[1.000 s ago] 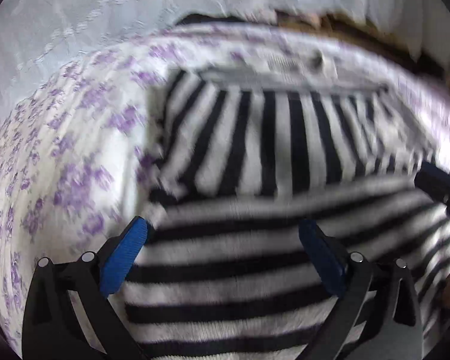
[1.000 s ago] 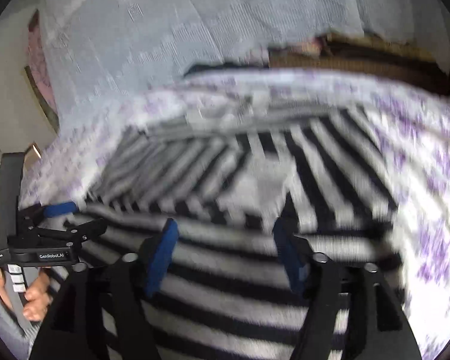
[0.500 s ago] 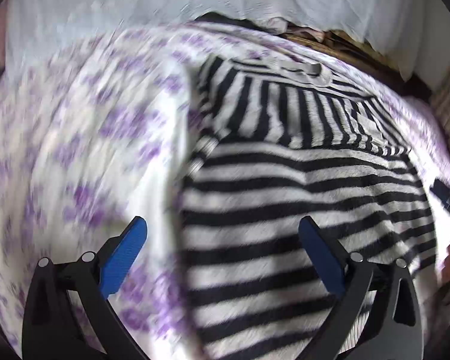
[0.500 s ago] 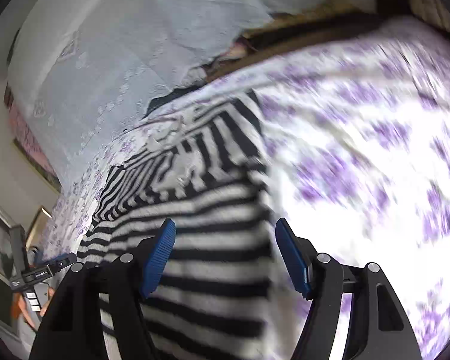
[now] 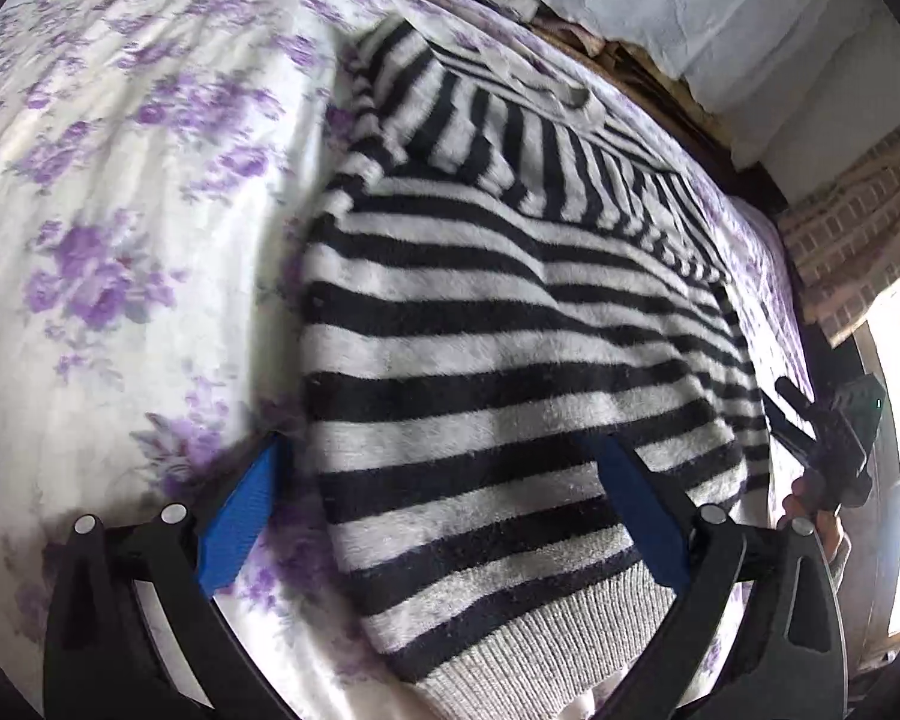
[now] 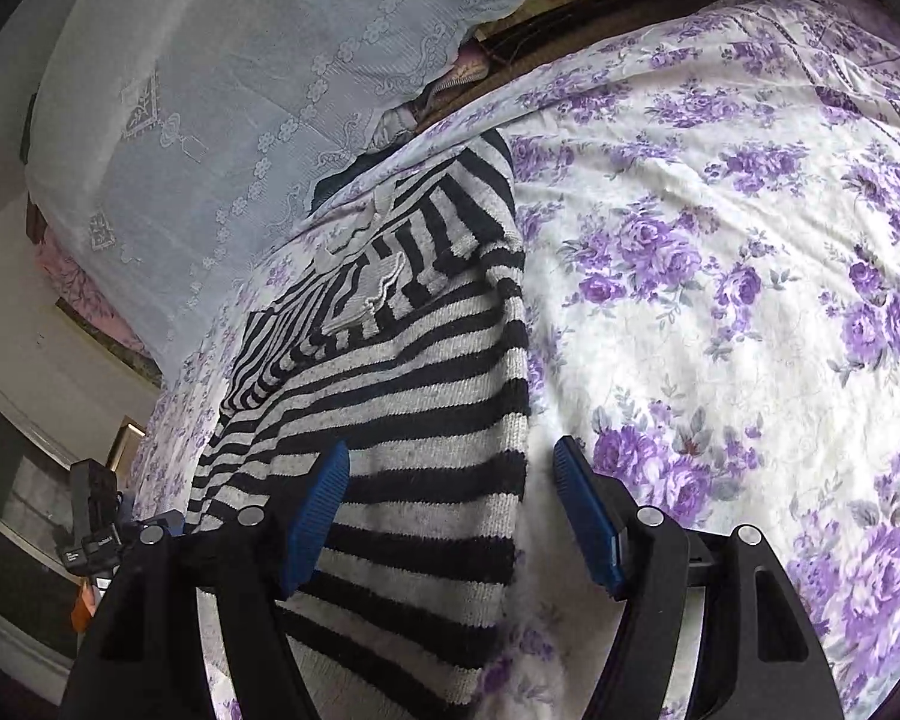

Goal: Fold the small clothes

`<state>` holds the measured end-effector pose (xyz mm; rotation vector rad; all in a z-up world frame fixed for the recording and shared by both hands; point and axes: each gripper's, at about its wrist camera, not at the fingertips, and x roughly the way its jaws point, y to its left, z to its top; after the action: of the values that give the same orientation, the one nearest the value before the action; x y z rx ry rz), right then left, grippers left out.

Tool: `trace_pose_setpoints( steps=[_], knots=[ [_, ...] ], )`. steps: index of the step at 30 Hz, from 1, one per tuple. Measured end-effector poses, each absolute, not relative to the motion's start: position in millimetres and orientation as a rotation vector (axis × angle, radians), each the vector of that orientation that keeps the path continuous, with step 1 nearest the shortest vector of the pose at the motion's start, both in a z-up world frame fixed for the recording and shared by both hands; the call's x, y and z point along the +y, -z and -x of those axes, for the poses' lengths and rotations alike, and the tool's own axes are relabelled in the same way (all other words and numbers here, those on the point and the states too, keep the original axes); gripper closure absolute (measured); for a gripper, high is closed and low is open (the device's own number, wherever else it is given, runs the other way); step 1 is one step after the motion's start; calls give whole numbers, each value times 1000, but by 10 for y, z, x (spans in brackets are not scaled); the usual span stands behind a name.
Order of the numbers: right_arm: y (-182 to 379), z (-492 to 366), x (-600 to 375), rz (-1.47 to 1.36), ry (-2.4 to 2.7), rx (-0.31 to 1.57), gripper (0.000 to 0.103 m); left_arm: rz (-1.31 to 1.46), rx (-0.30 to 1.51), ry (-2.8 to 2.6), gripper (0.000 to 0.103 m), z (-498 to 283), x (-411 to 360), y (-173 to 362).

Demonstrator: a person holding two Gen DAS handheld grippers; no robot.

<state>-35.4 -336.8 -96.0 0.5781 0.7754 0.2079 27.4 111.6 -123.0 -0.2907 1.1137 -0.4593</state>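
A black-and-white striped sweater (image 5: 510, 324) lies on the purple-flowered bed sheet (image 5: 120, 210), sleeves folded across its body and grey ribbed hem nearest me. My left gripper (image 5: 435, 450) is open low over the sweater's left edge, one blue pad over the sheet and the other over the stripes. In the right wrist view the sweater (image 6: 402, 396) fills the lower left. My right gripper (image 6: 450, 453) is open astride its right edge, the left pad over the knit and the right pad over the sheet (image 6: 720, 300). Neither gripper's pads press on the cloth.
A white lace cloth (image 6: 240, 90) hangs behind the bed's far edge. A brown woven cloth (image 5: 852, 240) and a bright window lie to the right. The right gripper (image 5: 834, 444) shows at the left wrist view's right edge, and the left gripper (image 6: 93, 516) at the right wrist view's lower left.
Both grippers moved apart from over the sweater's middle, the left to its left edge, the right to its right edge, and each rolled. Both stayed open with nothing held.
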Motion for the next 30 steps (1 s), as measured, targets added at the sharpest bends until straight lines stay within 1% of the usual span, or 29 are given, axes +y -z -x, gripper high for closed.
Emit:
trace_pose_setpoints(
  steps=[4, 7, 9, 11, 13, 14, 18, 20, 23, 24, 26, 27, 28, 29, 30],
  knots=[
    [980, 364, -3336, -566, -218, 783, 32, 224, 1122, 491, 5, -161, 950, 1249],
    [1016, 485, -3321, -577, -255, 797, 35, 224, 1119, 520, 5, -9, 935, 1245],
    [1041, 610, -3310, -588, -299, 807, 37, 221, 1110, 526, 10, 82, 964, 1236],
    [1058, 674, -3288, -594, -327, 816, 39, 216, 1106, 508, 22, 110, 990, 1231],
    [1059, 676, -3240, -586, -335, 829, 41, 237, 1115, 501, 27, 66, 1022, 1251],
    [1066, 667, -3217, -583, -342, 838, 45, 250, 1117, 502, 28, 56, 1043, 1258],
    [1088, 621, -3064, -590, -407, 864, 46, 259, 1109, 519, 26, 45, 1009, 1249],
    [1121, 534, -2950, -563, -407, 888, 46, 259, 1122, 520, 10, -19, 894, 1276],
    [1109, 573, -2873, -501, -400, 881, 46, 166, 1108, 477, 10, 17, 719, 1271],
    [1109, 598, -2883, -506, -400, 879, 47, 142, 1103, 471, 12, 53, 709, 1268],
    [1116, 694, -2945, -547, -412, 872, 49, 143, 1093, 468, 30, 135, 763, 1235],
    [1119, 726, -2972, -560, -420, 869, 49, 176, 1094, 486, 34, 161, 826, 1223],
    [1118, 772, -2981, -567, -428, 865, 49, 198, 1098, 496, 41, 172, 876, 1229],
    [1117, 792, -2977, -565, -432, 864, 49, 222, 1105, 504, 44, 170, 925, 1240],
    [1116, 788, -2953, -552, -433, 869, 47, 242, 1113, 510, 44, 144, 956, 1254]
  ],
)
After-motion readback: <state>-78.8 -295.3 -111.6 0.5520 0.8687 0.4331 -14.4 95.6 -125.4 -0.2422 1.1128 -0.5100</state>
